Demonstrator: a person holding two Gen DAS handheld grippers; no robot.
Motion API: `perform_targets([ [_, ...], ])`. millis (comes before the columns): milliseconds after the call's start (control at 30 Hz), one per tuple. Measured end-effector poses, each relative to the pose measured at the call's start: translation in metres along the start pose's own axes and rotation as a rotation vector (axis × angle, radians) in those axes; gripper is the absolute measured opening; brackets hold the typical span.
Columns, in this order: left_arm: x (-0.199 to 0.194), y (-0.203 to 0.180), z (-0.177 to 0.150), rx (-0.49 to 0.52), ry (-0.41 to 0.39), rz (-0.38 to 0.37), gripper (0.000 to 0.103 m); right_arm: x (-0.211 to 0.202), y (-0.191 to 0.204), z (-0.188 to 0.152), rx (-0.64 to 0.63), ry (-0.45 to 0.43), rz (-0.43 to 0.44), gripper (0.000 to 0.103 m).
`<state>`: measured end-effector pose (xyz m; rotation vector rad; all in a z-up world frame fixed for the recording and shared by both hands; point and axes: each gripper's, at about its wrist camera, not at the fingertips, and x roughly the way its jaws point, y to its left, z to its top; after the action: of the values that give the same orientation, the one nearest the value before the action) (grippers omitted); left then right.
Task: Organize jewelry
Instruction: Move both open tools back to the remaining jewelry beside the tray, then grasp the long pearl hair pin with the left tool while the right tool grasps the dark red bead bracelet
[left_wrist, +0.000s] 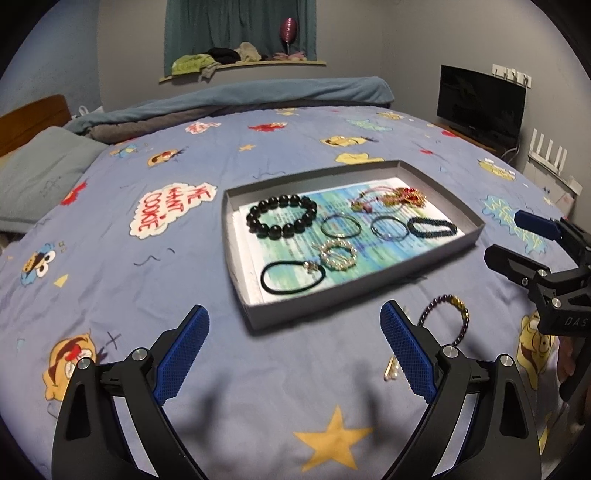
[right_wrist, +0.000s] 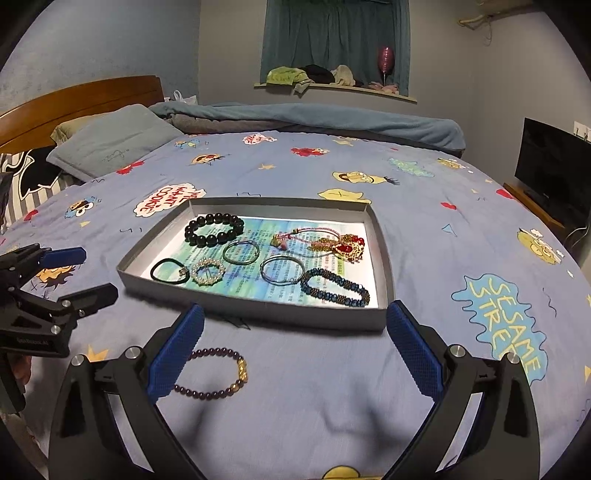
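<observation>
Lying loose: round-beaded purple bracelet (right_wrist: 214, 373)

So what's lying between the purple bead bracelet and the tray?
Only bare bedsheet separates the purple bead bracelet from the tray, shown clearest in the right wrist view.

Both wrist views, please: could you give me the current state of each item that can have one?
Left gripper: fingers open, empty.
Right gripper: fingers open, empty.
Tray: lidless, holding seven pieces.
Purple bracelet: on the bedspread, outside the tray.
Black bead bracelet: flat inside the tray.
</observation>
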<state>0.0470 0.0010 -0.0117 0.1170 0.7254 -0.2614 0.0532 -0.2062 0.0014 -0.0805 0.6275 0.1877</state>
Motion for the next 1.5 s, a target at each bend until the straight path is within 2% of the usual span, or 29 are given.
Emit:
perform_targets([
  [400,-0.008,-0.012,-0.026,0.004,0.01,-0.058,0.093,-0.002,-0.002,-0.024,0.018,0.051,0.007,0.097],
  [633,0.009,-0.022,-0.039,0.036,0.06,-0.096,0.093,0.005,0.008,-0.034,-0.008,0.086,0.085,0.097],
  [667,0.01,-0.023,-0.04,0.035,0.063,-0.102,0.093,0.005,0.009,-0.035,-0.017,0.084,0.094,0.096],
  [733,0.012,-0.023,-0.04,0.026,0.062,-0.131,0.093,0.008,0.012,-0.036,-0.033,0.091,0.1,0.081],
  [800,0.014,-0.025,-0.041,0.028,0.064,-0.145,0.092,0.013,0.015,-0.038,-0.04,0.113,0.106,0.072],
  [833,0.015,-0.027,-0.041,0.039,0.067,-0.152,0.089,0.015,0.015,-0.039,-0.04,0.125,0.113,0.064],
  [933,0.016,-0.034,-0.042,0.078,0.067,-0.163,0.074,0.021,0.018,-0.043,-0.03,0.156,0.145,0.051],
  [967,0.017,-0.036,-0.043,0.088,0.069,-0.169,0.066,0.023,0.019,-0.044,-0.032,0.162,0.15,0.048],
  [1033,0.019,-0.04,-0.044,0.101,0.072,-0.173,0.058,0.024,0.019,-0.045,-0.031,0.163,0.157,0.043],
  [1100,0.021,-0.044,-0.045,0.12,0.074,-0.177,0.049,0.026,0.021,-0.045,-0.039,0.171,0.168,0.033],
  [1233,0.023,-0.053,-0.046,0.167,0.058,-0.156,0.04,0.03,0.024,-0.046,-0.05,0.174,0.162,0.033],
  [1400,0.03,-0.056,-0.045,0.178,0.054,-0.148,0.038,0.038,0.025,-0.045,-0.052,0.188,0.157,0.033],
  [1500,0.035,-0.057,-0.043,0.187,0.051,-0.153,0.03,0.04,0.026,-0.046,-0.061,0.192,0.154,0.031],
])
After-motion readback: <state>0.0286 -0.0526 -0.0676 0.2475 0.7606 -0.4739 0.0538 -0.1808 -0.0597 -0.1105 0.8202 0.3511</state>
